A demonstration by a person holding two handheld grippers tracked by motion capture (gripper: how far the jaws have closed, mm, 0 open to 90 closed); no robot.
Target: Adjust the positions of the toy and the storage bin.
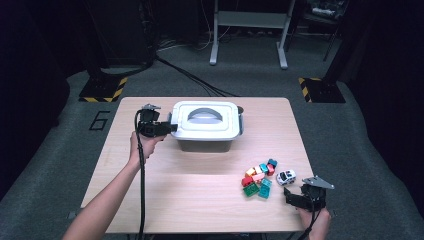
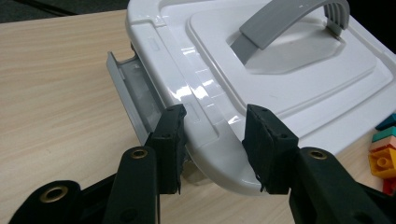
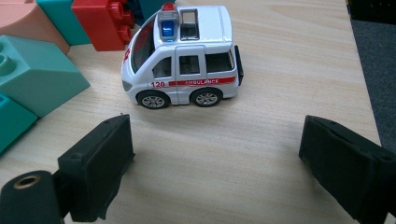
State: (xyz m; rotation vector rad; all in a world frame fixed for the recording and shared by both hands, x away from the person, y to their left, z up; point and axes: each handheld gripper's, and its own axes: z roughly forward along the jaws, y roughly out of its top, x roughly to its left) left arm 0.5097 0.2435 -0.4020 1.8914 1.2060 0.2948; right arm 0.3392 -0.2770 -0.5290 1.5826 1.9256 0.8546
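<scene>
White lid's (image 2: 299, 88) near corner behind left tongs (image 2: 212, 140)

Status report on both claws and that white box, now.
Left claw closed on the box lid rim by the grey latch. Right claw open, empty, near toy ambulance. Nothing blocking.

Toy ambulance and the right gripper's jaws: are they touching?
Apart. The right gripper view shows bare table between the toy ambulance and the right gripper, whose jaws stand wide open on either side, short of it.
</scene>
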